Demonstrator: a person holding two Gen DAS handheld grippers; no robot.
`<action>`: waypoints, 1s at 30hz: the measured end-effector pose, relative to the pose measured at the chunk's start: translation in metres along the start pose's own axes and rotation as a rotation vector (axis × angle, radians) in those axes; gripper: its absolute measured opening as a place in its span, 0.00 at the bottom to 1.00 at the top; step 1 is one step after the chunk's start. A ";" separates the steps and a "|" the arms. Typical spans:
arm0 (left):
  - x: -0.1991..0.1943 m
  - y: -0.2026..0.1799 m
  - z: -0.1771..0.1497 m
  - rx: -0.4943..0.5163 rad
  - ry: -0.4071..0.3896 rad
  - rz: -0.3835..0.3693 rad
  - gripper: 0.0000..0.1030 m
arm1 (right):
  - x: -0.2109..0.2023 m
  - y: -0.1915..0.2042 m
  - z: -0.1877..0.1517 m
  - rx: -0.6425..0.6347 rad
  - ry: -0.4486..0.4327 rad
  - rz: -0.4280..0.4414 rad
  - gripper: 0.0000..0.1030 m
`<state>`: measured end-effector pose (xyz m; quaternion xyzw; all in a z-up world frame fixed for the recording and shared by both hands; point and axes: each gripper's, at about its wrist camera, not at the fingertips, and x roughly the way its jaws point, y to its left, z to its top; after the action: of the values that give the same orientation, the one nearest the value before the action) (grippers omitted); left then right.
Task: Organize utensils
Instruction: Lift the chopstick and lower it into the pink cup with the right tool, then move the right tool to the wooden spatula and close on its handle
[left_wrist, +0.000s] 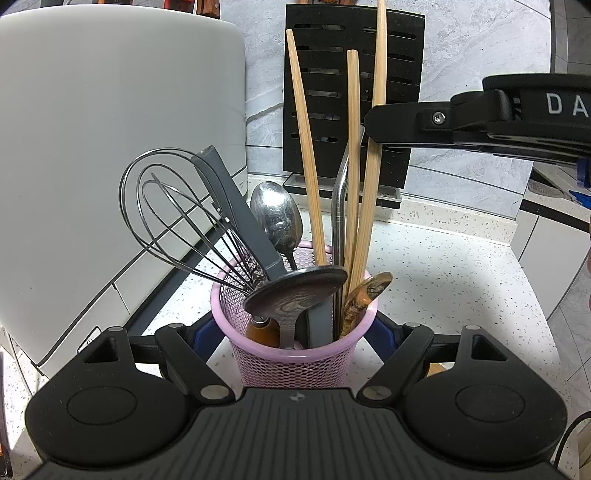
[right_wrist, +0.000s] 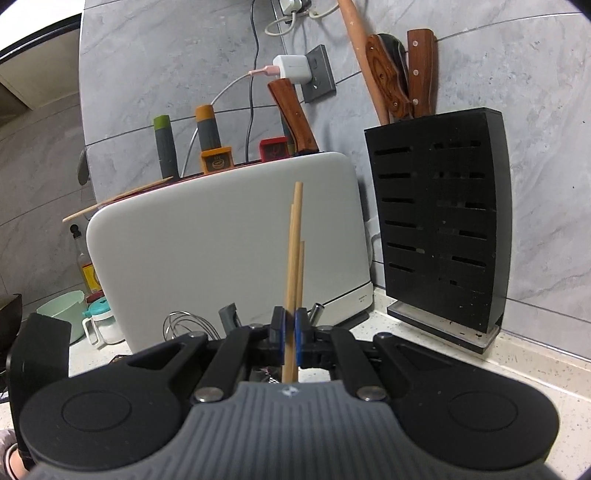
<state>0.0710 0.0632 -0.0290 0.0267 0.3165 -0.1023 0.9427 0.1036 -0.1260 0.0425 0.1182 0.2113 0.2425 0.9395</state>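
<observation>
Reading "DA" | right hand-held gripper (left_wrist: 373, 122) | clamping chopsticks (left_wrist: 373, 177)

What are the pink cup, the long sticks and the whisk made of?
The pink cup looks like plastic mesh: matte, with tiny holes. The long sticks look like bamboo or pale wood: tan, dull, fine grain. The whisk looks like steel: thin shiny grey wires.
</observation>
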 end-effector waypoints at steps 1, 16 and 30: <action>0.000 0.000 0.000 0.000 0.000 0.000 0.90 | -0.001 0.000 0.000 0.000 0.000 0.003 0.05; 0.000 0.000 0.000 0.000 0.000 0.003 0.90 | 0.004 -0.060 -0.002 0.148 0.235 -0.149 0.29; 0.006 -0.004 0.001 -0.006 -0.015 0.021 0.99 | 0.054 -0.039 -0.062 -0.131 0.557 -0.101 0.40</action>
<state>0.0757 0.0580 -0.0319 0.0265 0.3093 -0.0917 0.9462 0.1338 -0.1248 -0.0436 -0.0247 0.4505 0.2317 0.8618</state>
